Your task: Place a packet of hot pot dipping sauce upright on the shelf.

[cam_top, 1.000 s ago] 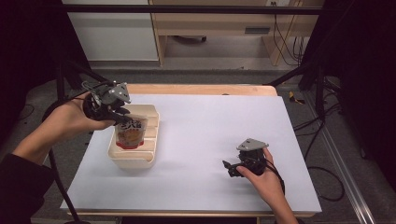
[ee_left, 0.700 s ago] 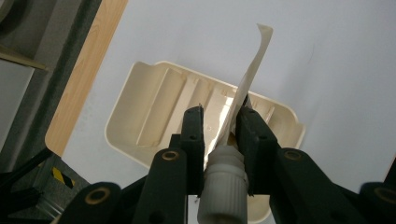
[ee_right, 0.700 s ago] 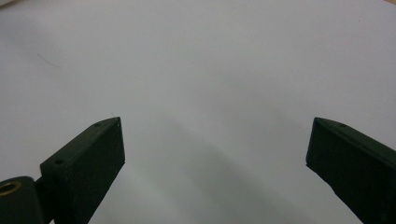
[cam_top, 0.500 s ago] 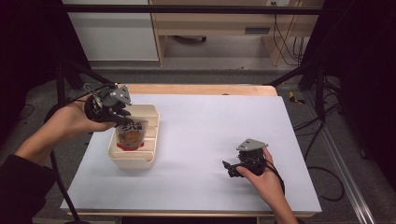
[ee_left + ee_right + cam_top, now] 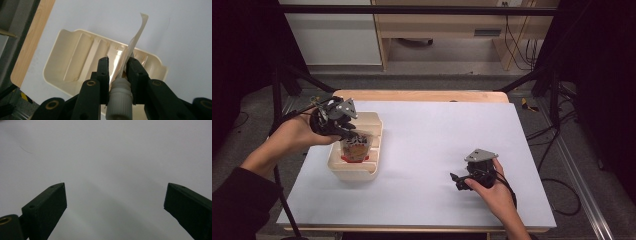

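Spout pouch (image 5: pixel 355 148) – silvery, red base, white screw cap – hangs over cream tray (image 5: pixel 373 170), pinched in left gripper (image 5: pixel 119 65) at its 12; right gripper (image 5: pixel 115 195) wide open, empty.

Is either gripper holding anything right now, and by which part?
The left gripper is shut on the spouted pouch, pinching it just below its white cap. The right gripper holds nothing.

White table cover (image 5: pixel 432 150) over wooden tabletop (image 5: pixel 422 96) (dark frame posts (image 5: pixel 542 75) around).
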`<state>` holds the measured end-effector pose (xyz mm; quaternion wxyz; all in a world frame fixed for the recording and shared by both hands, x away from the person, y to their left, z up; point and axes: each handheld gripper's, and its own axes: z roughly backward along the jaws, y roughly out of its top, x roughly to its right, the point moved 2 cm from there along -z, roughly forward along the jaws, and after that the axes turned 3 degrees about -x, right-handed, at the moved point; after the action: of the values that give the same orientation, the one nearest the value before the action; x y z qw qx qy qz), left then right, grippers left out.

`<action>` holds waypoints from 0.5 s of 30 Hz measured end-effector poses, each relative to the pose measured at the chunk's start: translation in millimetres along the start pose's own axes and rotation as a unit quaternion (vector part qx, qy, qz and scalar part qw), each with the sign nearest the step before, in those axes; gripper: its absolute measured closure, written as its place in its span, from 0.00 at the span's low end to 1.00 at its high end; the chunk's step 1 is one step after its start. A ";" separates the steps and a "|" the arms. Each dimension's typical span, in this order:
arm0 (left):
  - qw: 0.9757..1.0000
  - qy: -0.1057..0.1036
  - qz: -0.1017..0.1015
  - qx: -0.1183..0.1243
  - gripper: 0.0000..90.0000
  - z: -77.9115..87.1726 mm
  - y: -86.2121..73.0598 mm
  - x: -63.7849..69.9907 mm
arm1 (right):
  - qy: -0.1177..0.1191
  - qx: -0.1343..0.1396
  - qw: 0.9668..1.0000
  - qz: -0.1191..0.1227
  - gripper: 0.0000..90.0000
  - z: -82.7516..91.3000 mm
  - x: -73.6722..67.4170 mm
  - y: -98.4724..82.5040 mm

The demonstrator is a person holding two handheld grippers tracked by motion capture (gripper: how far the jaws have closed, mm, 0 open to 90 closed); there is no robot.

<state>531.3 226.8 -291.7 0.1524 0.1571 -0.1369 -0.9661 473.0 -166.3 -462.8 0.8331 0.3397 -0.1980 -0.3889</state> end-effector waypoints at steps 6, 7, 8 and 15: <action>1.000 -0.006 0.000 -0.003 0.81 -11.0 -0.3 -0.9 | 0.000 -0.001 1.000 -0.001 0.06 -0.2 0.7 -0.4; 1.000 -0.008 0.001 -0.004 0.81 -12.2 -0.3 -0.5 | 0.000 -0.001 1.000 -0.001 0.06 -0.1 0.7 -0.5; 1.000 -0.009 -0.001 -0.002 0.81 -13.8 -0.4 -0.5 | 0.000 -0.001 1.000 -0.001 0.06 -0.1 0.7 -0.5; 1.000 -0.015 -0.005 -0.003 0.81 -23.1 -2.3 1.2 | -0.001 -0.003 1.000 0.000 0.06 -0.5 0.0 -0.7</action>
<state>537.6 223.4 -313.9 0.1459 0.1434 -0.1357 -0.9694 473.0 -166.4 -463.7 0.8341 0.3367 -0.1970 -0.3901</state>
